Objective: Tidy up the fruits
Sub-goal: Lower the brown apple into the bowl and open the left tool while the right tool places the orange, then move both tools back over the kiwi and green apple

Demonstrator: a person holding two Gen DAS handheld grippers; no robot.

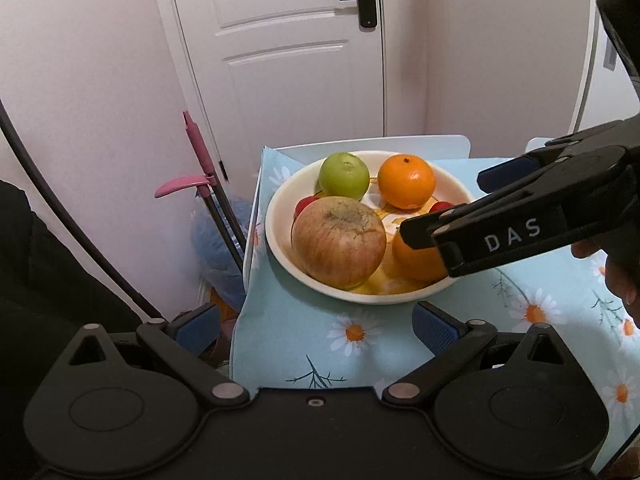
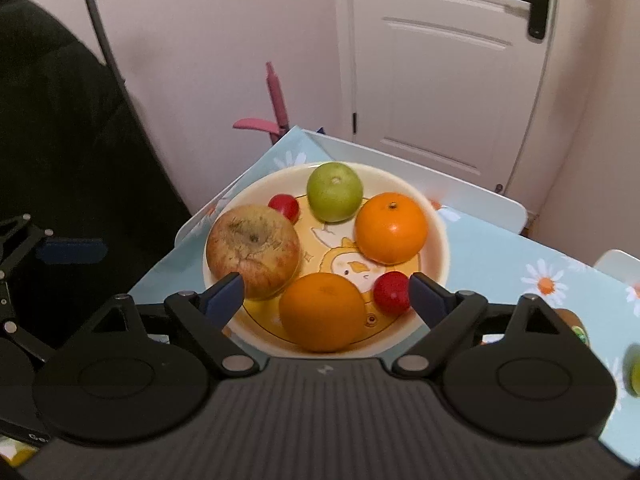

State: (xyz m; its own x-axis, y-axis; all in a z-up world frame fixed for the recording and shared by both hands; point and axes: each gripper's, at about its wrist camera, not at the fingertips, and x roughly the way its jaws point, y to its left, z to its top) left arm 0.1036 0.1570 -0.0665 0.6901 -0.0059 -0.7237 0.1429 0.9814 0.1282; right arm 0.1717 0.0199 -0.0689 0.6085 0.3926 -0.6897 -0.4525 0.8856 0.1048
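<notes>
A cream bowl (image 2: pixel 438 216) with a duck picture stands on the blue daisy tablecloth (image 1: pixel 320 332). It holds a big reddish apple (image 2: pixel 253 250), a green apple (image 2: pixel 335 192), two oranges (image 2: pixel 391 227) (image 2: pixel 322 312) and two small red fruits (image 2: pixel 284 206) (image 2: pixel 391 293). My right gripper (image 2: pixel 326 290) is open just above the near orange, jaws on either side, gripping nothing. From the left wrist view the right gripper (image 1: pixel 444 204) reaches over the bowl (image 1: pixel 276 236) from the right. My left gripper (image 1: pixel 318 326) is open and empty, in front of the bowl.
A white door (image 1: pixel 288 48) and pink wall are behind the table. A pink-handled broom (image 1: pixel 200 160) and blue bag (image 1: pixel 216 240) stand left of the table. More fruit, a kiwi (image 2: pixel 570 320) and something green (image 2: pixel 634 372), lies at the right edge of the right wrist view.
</notes>
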